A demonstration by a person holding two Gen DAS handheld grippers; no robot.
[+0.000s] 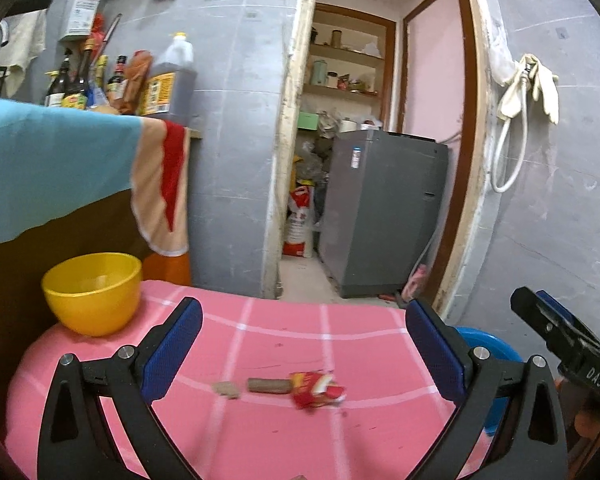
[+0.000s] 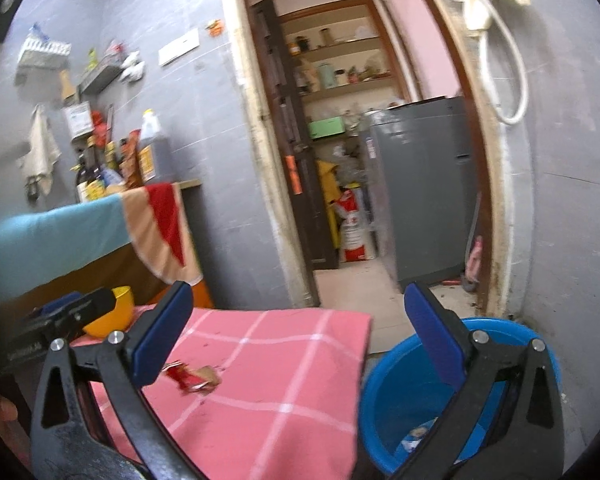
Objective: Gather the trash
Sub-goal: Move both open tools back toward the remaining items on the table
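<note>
A crumpled red snack wrapper [image 1: 317,392] lies on the pink checked tablecloth [image 1: 280,332], with a brown stick-shaped piece [image 1: 267,385] and a small brown scrap [image 1: 227,389] to its left. My left gripper [image 1: 304,344] is open and empty above them. The wrapper also shows in the right wrist view [image 2: 190,378], left of my right gripper [image 2: 298,334], which is open and empty over the table's right edge. A blue bucket [image 2: 396,392] stands on the floor right of the table, with a bit of trash [image 2: 416,438] at its bottom. The right gripper's body [image 1: 560,340] shows at the right in the left wrist view.
A yellow bowl [image 1: 93,292] sits at the table's far left corner. Behind it a counter draped in blue and red cloth [image 1: 60,168] holds several bottles [image 1: 112,80]. An open doorway ahead shows a grey appliance [image 1: 384,212] and shelves.
</note>
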